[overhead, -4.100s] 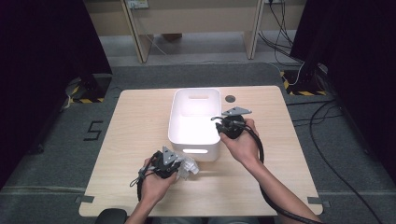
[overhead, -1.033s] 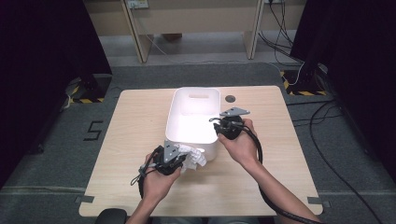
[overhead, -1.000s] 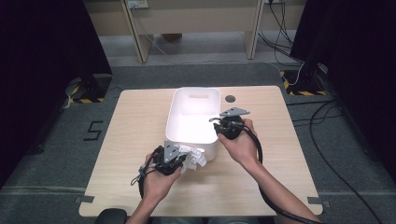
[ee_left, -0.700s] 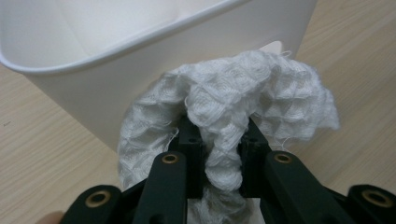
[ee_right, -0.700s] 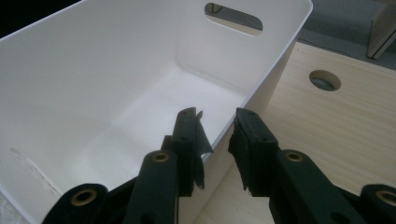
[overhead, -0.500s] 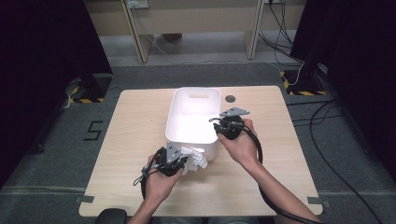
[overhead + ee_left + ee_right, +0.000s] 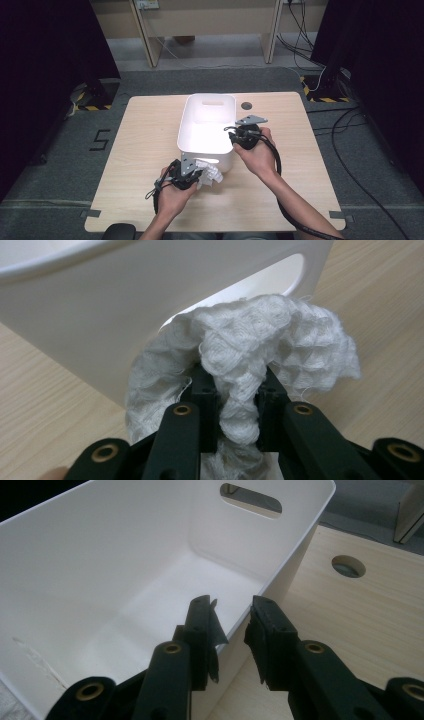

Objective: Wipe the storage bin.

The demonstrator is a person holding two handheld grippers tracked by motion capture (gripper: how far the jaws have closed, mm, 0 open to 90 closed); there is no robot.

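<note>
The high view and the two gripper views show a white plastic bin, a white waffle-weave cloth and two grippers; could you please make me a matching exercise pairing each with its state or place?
Things:
1. white plastic bin
2. white waffle-weave cloth
3. left gripper
4. right gripper

States or places:
A. jaws astride the bin's side wall
B. bunched outside the bin's near end
C. shut on the cloth
D. nothing lies inside it

Pairs: 1-D, 2-B, 3-C, 4-A

right gripper (image 7: 231, 625) jaws straddle the white bin (image 7: 100, 570) rim, pinching its side wall | handle slot up top | round table hole (image 7: 348, 565) off right
</note>
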